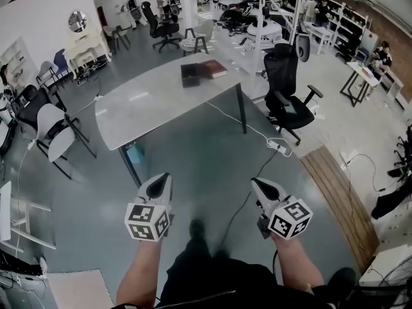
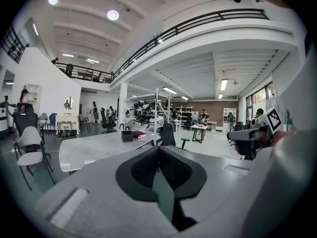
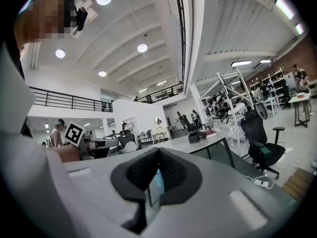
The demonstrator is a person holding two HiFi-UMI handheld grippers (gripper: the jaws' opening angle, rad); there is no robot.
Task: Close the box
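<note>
The box (image 1: pixel 192 74) is a small dark case with a red-brown lid part (image 1: pixel 214 68) lying beside it, at the far end of a grey table (image 1: pixel 154 102). It shows small and far off in the left gripper view (image 2: pixel 127 136) and in the right gripper view (image 3: pixel 194 138). I stand well back from the table. My left gripper (image 1: pixel 162 180) is held low over the floor, shut and empty, its tips meeting (image 2: pixel 159 148). My right gripper (image 1: pixel 259 185) is at the same height, likewise shut with nothing in it (image 3: pixel 158 150).
A black office chair (image 1: pixel 287 95) stands right of the table and a white chair (image 1: pixel 55 132) to its left. A power strip (image 1: pixel 279 146) with cables lies on the floor ahead. A wooden floor strip (image 1: pixel 341 201) runs at the right. People stand at the back of the hall.
</note>
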